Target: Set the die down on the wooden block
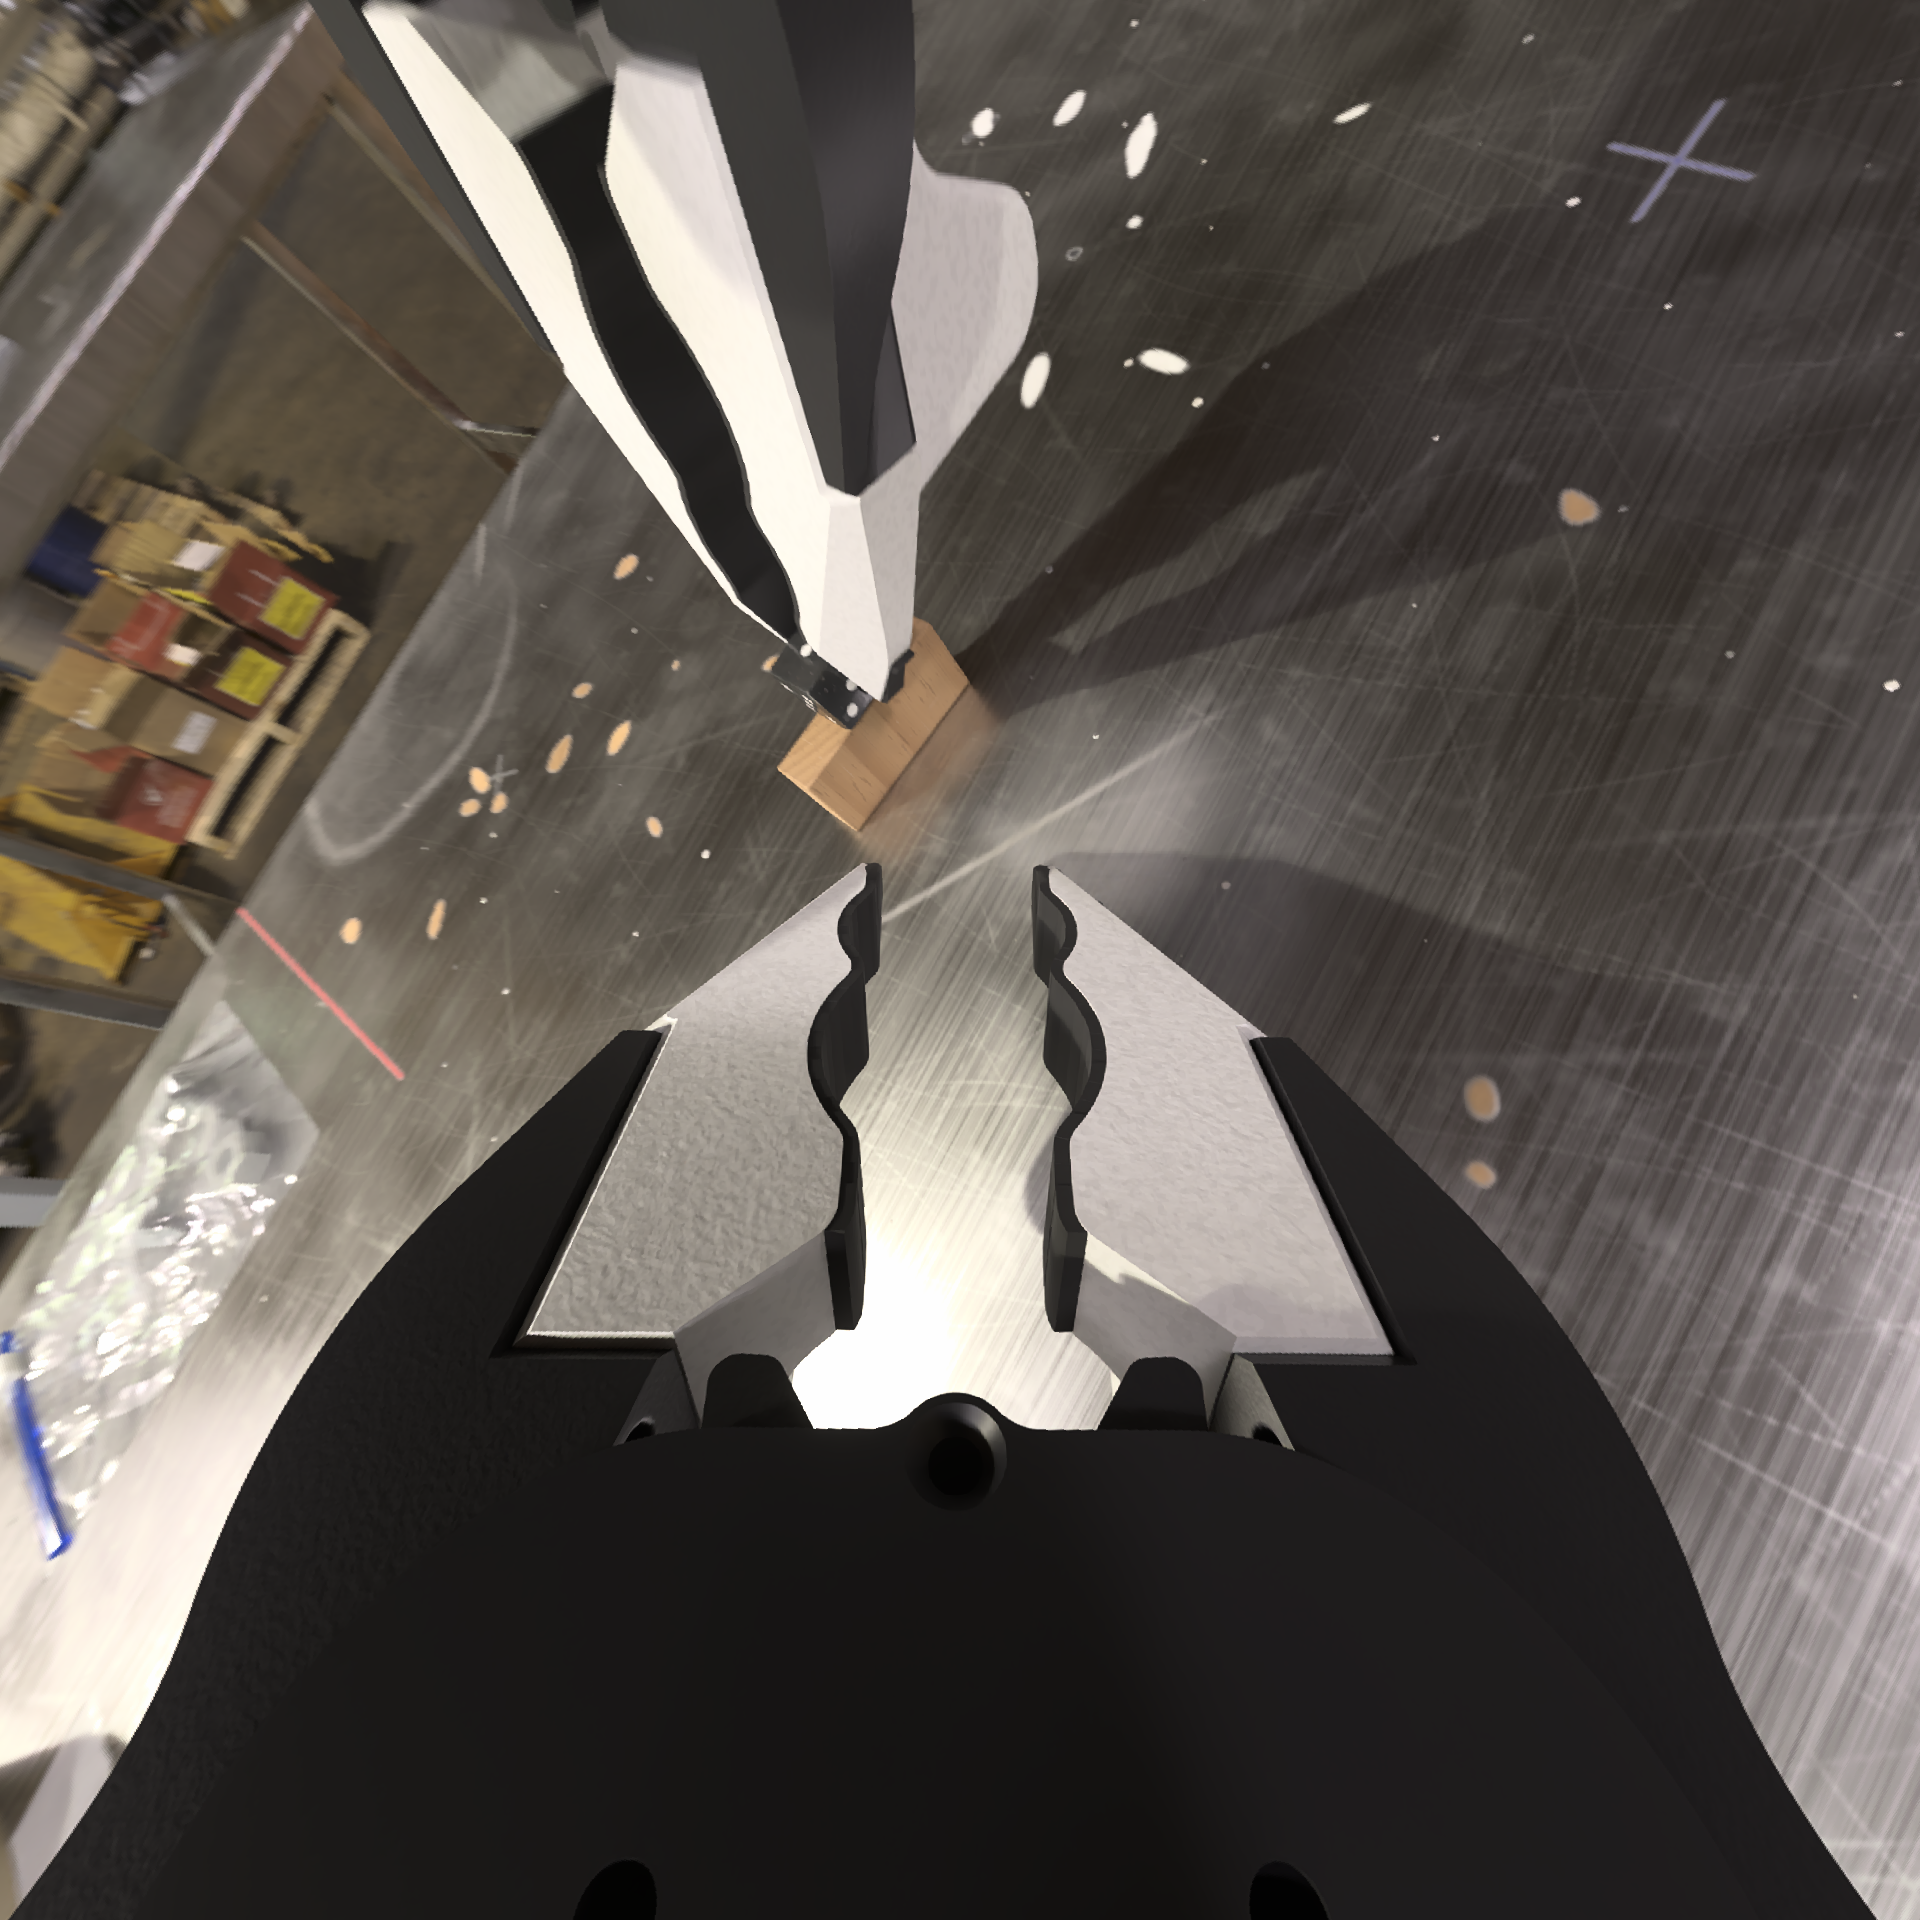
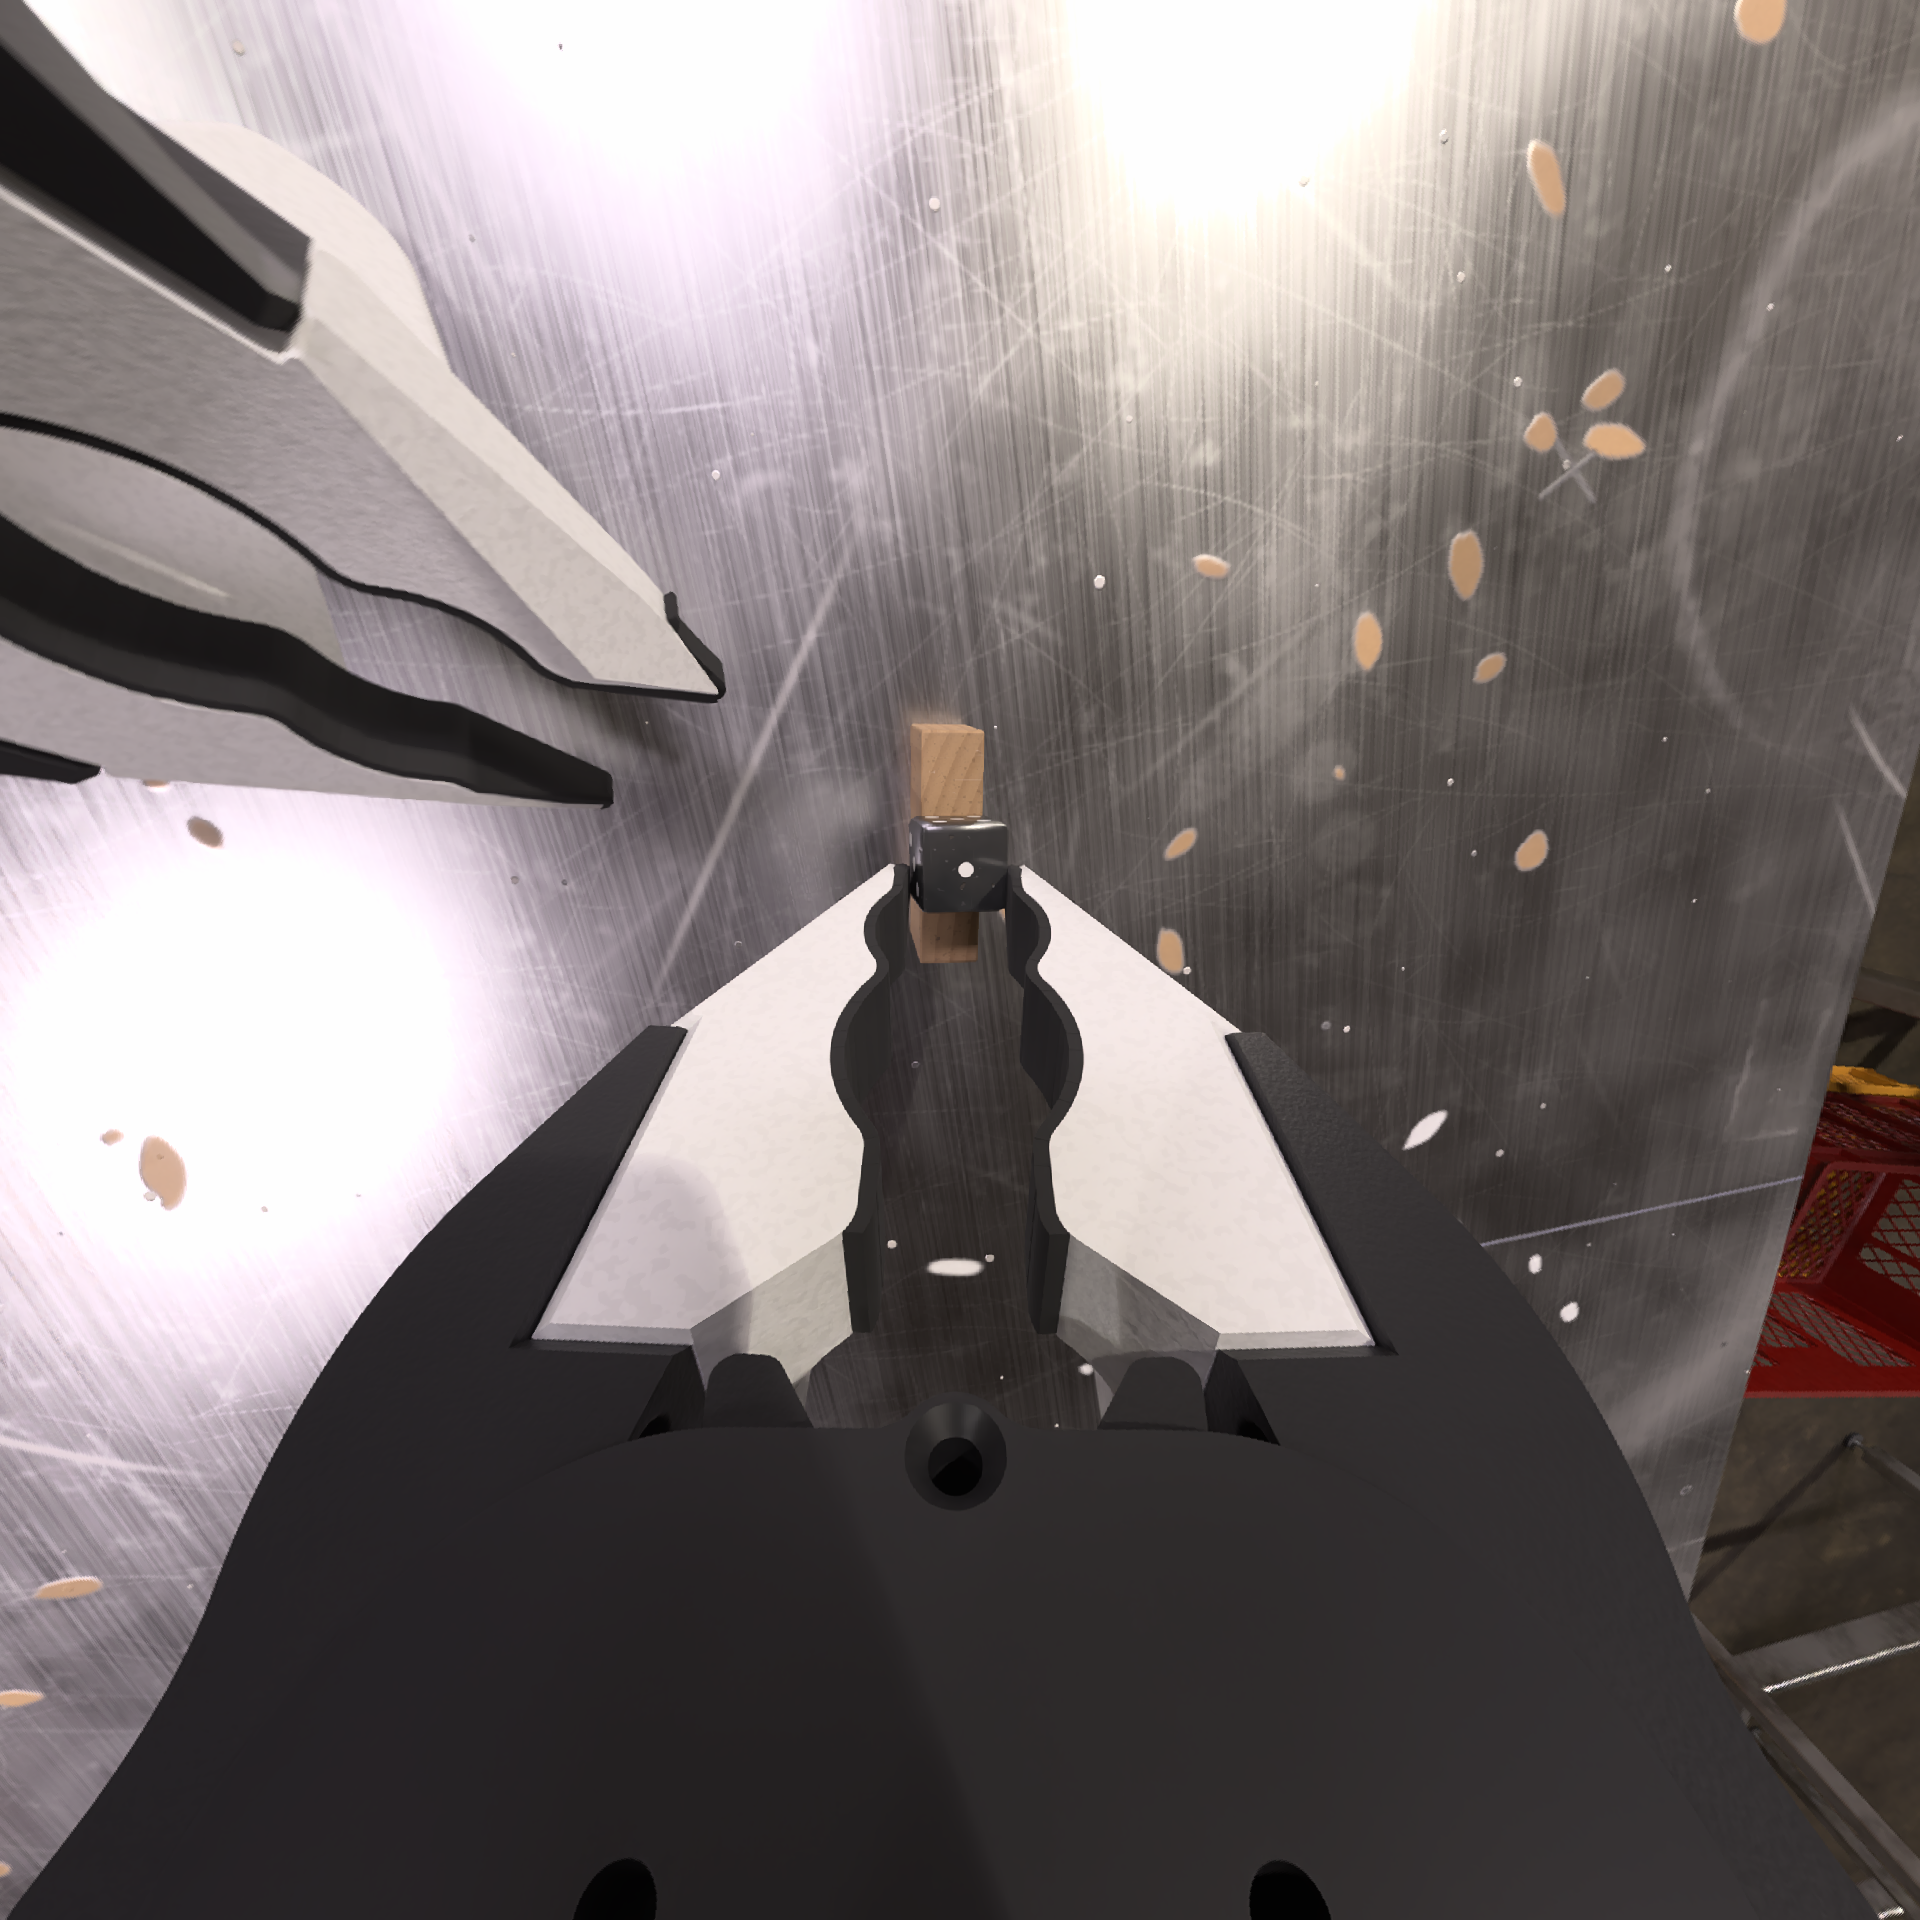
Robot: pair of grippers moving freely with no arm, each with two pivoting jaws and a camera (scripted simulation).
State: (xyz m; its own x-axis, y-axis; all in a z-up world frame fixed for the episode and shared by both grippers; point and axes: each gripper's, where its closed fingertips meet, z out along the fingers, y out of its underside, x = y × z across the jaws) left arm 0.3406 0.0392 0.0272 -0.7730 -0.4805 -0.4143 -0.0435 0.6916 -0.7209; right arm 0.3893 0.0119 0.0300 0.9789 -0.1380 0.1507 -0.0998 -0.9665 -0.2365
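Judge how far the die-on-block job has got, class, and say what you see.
Done: the right gripper has picked up the black die. In hand: it holds the die over the wooden block. Left: lowering and release. The left gripper waits open, empty.

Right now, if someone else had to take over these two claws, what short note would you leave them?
Right gripper: shut on the small black die with white dots, held over the light wooden block on the scratched metal table.
Left gripper: open, empty, hanging back from the block.
Done: die picked up and brought to the block.
Left: lower it onto the block's top, open, back away.
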